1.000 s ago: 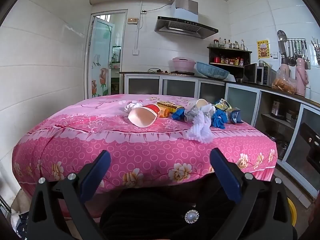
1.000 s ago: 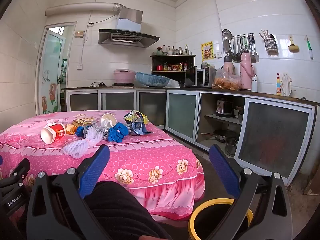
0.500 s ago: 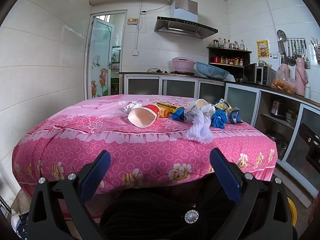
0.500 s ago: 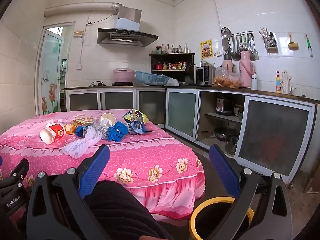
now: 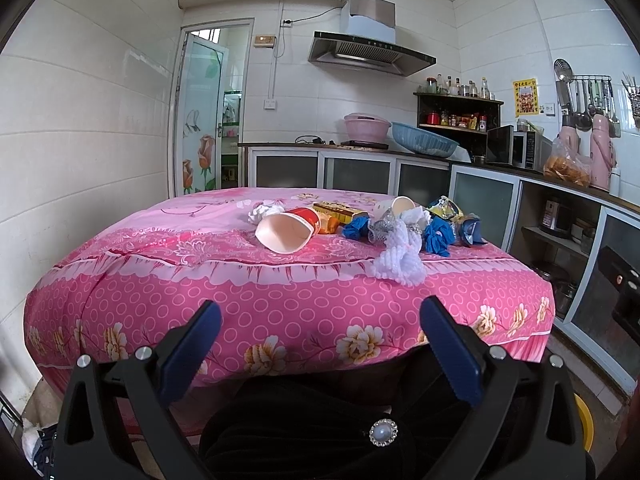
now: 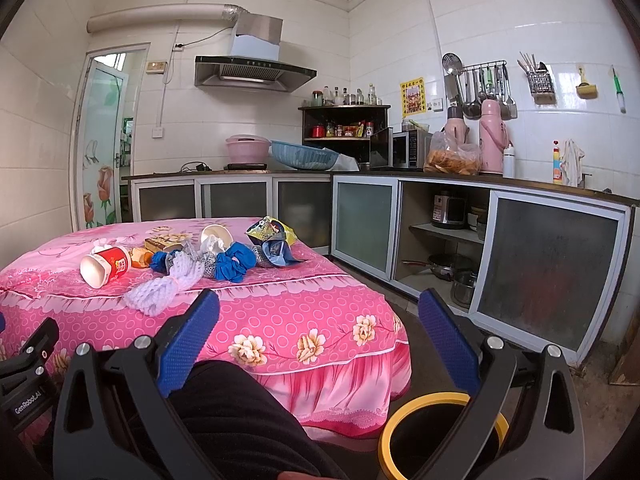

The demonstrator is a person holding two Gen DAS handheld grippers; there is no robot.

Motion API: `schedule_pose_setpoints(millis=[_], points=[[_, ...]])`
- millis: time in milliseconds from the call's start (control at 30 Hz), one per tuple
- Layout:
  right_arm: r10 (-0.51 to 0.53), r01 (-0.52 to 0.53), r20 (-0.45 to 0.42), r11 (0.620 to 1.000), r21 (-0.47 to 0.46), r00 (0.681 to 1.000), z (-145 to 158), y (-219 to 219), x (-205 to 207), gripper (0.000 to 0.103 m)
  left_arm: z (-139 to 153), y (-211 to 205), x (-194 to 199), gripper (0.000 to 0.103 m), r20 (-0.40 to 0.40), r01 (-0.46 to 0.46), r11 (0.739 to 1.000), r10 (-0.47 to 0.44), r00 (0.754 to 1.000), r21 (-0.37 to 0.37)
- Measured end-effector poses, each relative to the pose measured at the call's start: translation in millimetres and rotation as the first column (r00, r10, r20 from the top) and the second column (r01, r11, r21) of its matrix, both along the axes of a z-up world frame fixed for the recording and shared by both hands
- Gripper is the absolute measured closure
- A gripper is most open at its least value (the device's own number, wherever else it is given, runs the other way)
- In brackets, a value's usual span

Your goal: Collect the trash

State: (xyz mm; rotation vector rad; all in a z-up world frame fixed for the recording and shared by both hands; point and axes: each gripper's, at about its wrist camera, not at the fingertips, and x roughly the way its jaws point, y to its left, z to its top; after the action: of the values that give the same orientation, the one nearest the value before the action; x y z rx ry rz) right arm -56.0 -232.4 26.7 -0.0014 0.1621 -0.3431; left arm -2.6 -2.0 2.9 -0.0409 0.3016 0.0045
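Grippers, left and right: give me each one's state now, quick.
Left gripper: jaws open, holding nothing.
Right gripper: jaws open, holding nothing.

mixed trash (image 5: 372, 226) heaped on table (image 5: 200, 248)

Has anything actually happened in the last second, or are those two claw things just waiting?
Almost nothing. The left gripper and right gripper stay open and empty; only the views drift slightly. The red cup, white netting and other trash on the pink table lie untouched.
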Motion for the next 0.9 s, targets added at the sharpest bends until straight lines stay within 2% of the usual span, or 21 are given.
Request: schedule_pose_setpoints(millis=[900], points=[[-0.001, 0.001, -0.019, 1.000, 0.017, 1.000, -3.2, -4.5, 4.2, 0.008, -5.6, 0.3, 5.3, 0.007, -0.014, 0.002, 1.000, -0.002, 1.000, -0.002]])
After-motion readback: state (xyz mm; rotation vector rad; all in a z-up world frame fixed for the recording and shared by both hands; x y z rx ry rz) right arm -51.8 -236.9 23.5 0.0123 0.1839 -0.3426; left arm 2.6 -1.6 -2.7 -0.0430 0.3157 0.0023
